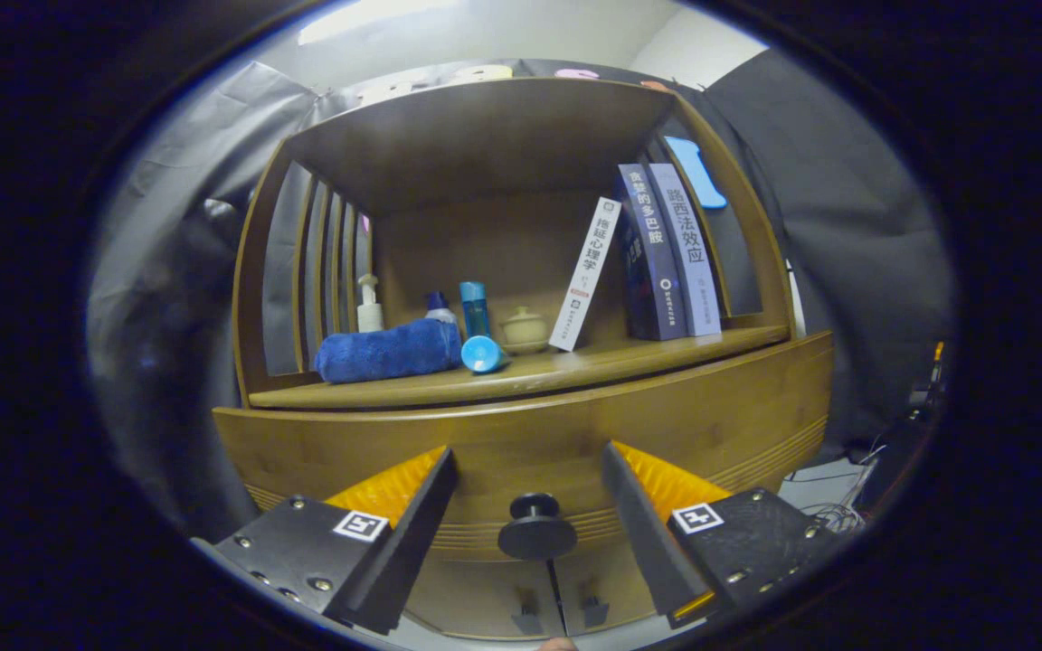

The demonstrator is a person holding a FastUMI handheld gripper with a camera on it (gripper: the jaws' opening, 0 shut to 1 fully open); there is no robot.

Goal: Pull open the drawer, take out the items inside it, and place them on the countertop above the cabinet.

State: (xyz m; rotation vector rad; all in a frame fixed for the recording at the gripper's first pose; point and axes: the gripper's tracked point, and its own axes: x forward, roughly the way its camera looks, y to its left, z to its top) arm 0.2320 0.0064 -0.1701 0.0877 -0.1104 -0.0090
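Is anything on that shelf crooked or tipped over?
Yes. The white book leans over onto the dark books instead of standing straight, and one blue bottle lies tipped on its side beside the blue towel. The drawer is shut; the tongs are open around its knob.

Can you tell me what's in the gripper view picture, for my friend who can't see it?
The open tongs sit either side of a round black knob on a closed wooden drawer, not touching it. On the countertop above lie a rolled blue towel, some bottles, a small lidded pot and three books.
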